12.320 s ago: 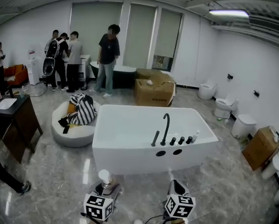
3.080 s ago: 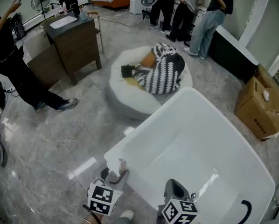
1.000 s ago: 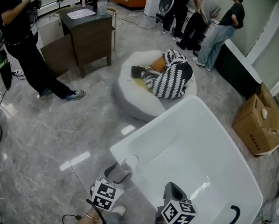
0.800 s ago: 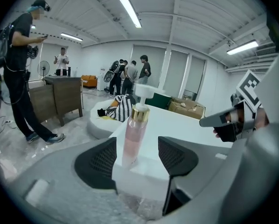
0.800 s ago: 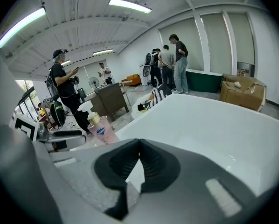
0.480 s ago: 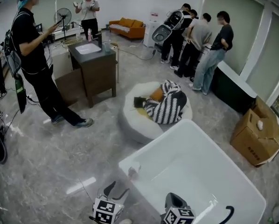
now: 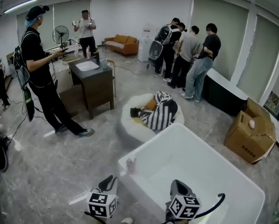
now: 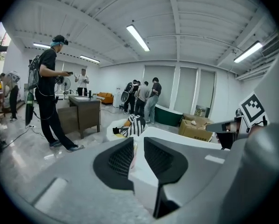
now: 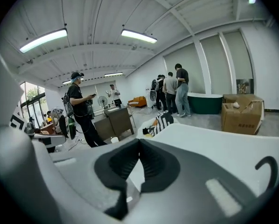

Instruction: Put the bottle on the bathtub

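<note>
Person in black (image 7: 41, 73): stands at far left on the grey marble floor (image 7: 51, 167), well apart from the tub.
Wooden vanity cabinet (image 7: 95, 85): just right of that person, far behind the grippers.
Left gripper (image 7: 108, 181): low at the bottom edge, just outside the tub's near corner; its view shows the jaws (image 8: 138, 143) parted by a narrow slit, with nothing between the pads.
Bottle (image 7: 131, 164): upright on the corner of the bathtub rim, just ahead and right of the left gripper, not touching it; in the left gripper view a thin sliver of it (image 8: 134, 150) shows through the slit.
Bottle, appearance: small, pale pinkish body with a lighter top; too small for further detail.
Bathtub (image 7: 148, 144): white, rectangular, running off to the lower right; broad flat rim, bare on both sides of the bottle.
Open room: clear floor left of the tub corner.
Right gripper (image 7: 177, 185): over the tub's near rim, well right of the bottle; jaw tips (image 9: 138, 142) meet, holding nothing.
Black faucet (image 7: 213, 205): curved, beside the right gripper.
Cardboard box (image 7: 249, 134): on the floor, far right.
</note>
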`<state>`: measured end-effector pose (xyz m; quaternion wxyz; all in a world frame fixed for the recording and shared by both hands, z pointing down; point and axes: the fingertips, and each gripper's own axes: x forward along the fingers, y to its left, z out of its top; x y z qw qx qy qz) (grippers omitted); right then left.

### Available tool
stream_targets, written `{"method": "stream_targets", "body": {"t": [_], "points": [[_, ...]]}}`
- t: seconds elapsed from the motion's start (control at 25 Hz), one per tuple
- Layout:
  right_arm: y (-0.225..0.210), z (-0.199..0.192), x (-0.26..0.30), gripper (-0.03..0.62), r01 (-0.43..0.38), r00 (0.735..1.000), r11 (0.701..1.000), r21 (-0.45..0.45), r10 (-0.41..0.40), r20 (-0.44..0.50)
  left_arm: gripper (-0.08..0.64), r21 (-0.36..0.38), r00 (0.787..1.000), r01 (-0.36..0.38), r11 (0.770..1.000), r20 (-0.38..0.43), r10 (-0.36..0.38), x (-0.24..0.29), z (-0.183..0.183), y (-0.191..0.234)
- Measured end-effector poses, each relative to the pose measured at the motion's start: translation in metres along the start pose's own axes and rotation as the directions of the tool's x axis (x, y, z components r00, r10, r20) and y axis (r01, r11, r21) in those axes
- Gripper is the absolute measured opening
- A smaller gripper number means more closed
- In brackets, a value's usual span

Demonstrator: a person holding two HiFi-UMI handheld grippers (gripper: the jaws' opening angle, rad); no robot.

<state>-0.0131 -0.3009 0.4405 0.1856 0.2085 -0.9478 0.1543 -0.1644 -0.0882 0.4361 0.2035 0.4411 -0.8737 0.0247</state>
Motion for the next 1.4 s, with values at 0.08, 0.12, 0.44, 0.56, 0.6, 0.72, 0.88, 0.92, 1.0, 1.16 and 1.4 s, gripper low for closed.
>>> {"method": "stream_targets", "body": {"t": [0.08, 0.12, 0.44, 0.56, 0.6, 0.72, 0.88, 0.92, 1.0, 1.16, 1.4], "points": [[0.000, 0.007, -0.017, 0.003, -0.007, 1.000, 1.000, -0.008, 0.007, 0.023, 0.051, 0.001, 0.999, -0.028, 1.000, 0.033, 0.028, -0.016, 0.011, -0.001], [0.000, 0.011, -0.024, 0.003, -0.008, 0.999, 1.000, -0.010, 0.008, 0.033, 0.035, 0.002, 0.998, -0.040, 0.999, 0.046, 0.040, -0.023, 0.016, -0.001], [-0.001, 0.035, -0.062, 0.003, 0.010, 0.995, 0.999, -0.045, -0.006, 0.100, 0.008, 0.013, 0.993, -0.060, 0.998, 0.104, 0.059, -0.053, 0.035, -0.012], [-0.004, 0.035, -0.072, 0.002, 0.016, 0.994, 0.999, -0.051, -0.011, 0.104, 0.008, 0.021, 0.994, -0.054, 0.998, 0.101, 0.052, -0.056, 0.032, -0.020], [-0.005, 0.035, -0.074, 0.002, 0.018, 0.994, 0.999, -0.049, -0.013, 0.105, 0.008, 0.022, 0.994, -0.052, 0.998, 0.097, 0.050, -0.056, 0.030, -0.022], [-0.010, 0.032, -0.079, 0.002, 0.025, 0.994, 0.999, -0.045, -0.020, 0.103, 0.008, 0.026, 0.995, -0.048, 0.999, 0.085, 0.046, -0.055, 0.024, -0.027], [-0.017, 0.024, -0.084, 0.002, 0.036, 0.995, 0.999, -0.034, -0.032, 0.099, 0.008, 0.032, 0.996, -0.040, 0.999, 0.075, 0.037, -0.053, 0.016, -0.031], [-0.018, 0.023, -0.085, 0.002, 0.038, 0.995, 0.999, -0.032, -0.035, 0.097, 0.008, 0.033, 0.997, -0.037, 0.999, 0.072, 0.035, -0.052, 0.014, -0.032], [-0.019, 0.022, -0.086, 0.002, 0.042, 0.995, 0.999, -0.027, -0.039, 0.095, 0.008, 0.035, 0.997, -0.033, 0.999, 0.069, 0.031, -0.051, 0.014, -0.033], [-0.020, 0.026, -0.085, 0.002, 0.044, 0.995, 0.999, -0.021, -0.042, 0.096, 0.008, 0.043, 0.997, -0.032, 0.999, 0.066, 0.030, -0.050, 0.017, -0.033], [-0.020, 0.033, -0.079, 0.002, 0.042, 0.994, 0.999, -0.021, -0.040, 0.099, 0.008, 0.040, 0.997, -0.049, 0.998, 0.062, 0.046, -0.047, 0.021, -0.026]]}}
